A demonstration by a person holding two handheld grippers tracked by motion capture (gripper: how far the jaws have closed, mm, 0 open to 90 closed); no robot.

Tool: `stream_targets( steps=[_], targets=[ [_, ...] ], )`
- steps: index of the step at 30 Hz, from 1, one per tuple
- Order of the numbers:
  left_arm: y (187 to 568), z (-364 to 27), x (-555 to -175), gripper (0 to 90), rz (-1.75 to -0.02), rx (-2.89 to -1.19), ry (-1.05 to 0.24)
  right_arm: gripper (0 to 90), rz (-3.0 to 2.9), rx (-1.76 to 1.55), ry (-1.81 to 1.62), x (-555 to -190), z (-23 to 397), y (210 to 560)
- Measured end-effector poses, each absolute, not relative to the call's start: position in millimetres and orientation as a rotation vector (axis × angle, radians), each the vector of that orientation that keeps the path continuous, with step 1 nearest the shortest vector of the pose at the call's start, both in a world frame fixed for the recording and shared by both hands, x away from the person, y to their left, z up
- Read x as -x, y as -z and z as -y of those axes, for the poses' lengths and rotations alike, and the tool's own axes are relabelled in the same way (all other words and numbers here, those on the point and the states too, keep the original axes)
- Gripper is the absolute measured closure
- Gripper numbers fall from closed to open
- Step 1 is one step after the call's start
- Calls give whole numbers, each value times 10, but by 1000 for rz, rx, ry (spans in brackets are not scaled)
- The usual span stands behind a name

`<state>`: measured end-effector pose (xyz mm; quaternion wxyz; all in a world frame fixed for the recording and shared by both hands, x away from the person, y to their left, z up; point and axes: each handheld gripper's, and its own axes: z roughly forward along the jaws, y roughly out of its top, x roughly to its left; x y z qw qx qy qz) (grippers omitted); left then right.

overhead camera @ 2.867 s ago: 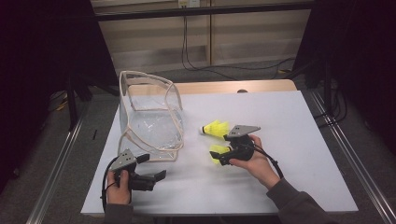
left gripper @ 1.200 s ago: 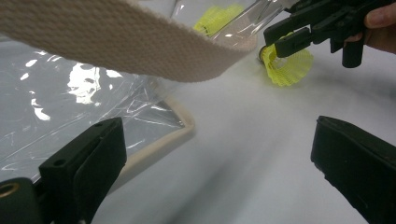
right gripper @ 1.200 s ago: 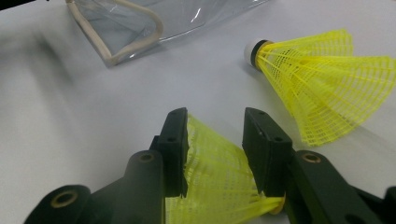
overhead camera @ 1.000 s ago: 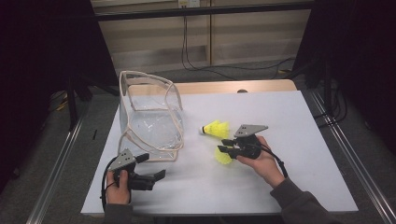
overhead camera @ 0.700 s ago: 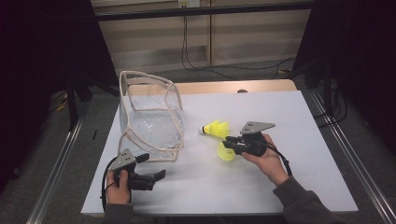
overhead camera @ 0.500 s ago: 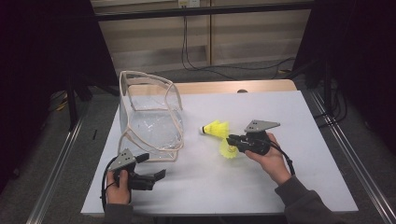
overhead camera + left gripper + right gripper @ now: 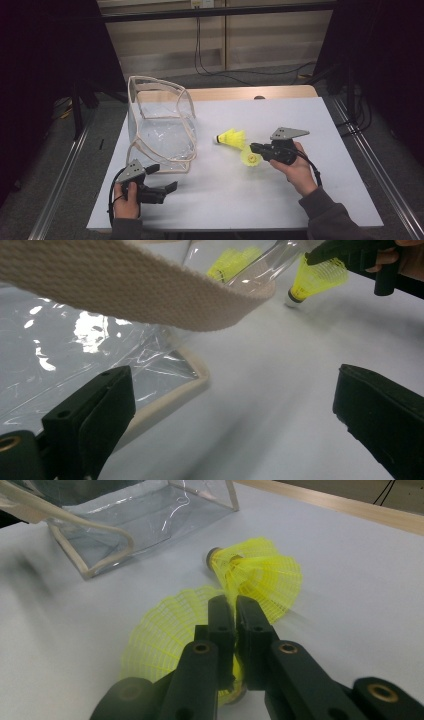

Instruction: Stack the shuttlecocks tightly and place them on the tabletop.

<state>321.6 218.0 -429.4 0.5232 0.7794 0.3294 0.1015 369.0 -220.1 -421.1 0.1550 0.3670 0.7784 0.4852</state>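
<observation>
While the right gripper point(image 7: 231, 612) has just closed its jaws on one shuttlecock point(image 7: 165, 630), the second point(image 7: 260, 577) lies beyond them; the bag point(image 7: 160, 125) holds neither, and the left gripper's point(image 7: 235, 405) jaws gape.

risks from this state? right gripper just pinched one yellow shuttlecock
1. The right gripper has just been closing and pinches only the thin yellow mesh skirt of the nearer plastic shuttlecock; the skirt could deform or slip free.
2. The second yellow shuttlecock lies right beside it and may get knocked away.
3. The clear plastic bag with beige webbing trim looks floppy; the left gripper is open, not holding it.
</observation>
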Motion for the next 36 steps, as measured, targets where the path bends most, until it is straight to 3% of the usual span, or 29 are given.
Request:
stream_targets(
  steps=[36],
  targets=[
    [4288,-2168,-3217,35,-788,-1869,-242,892,-2252,-1033,-1474,-3555,2195,4233]
  ],
)
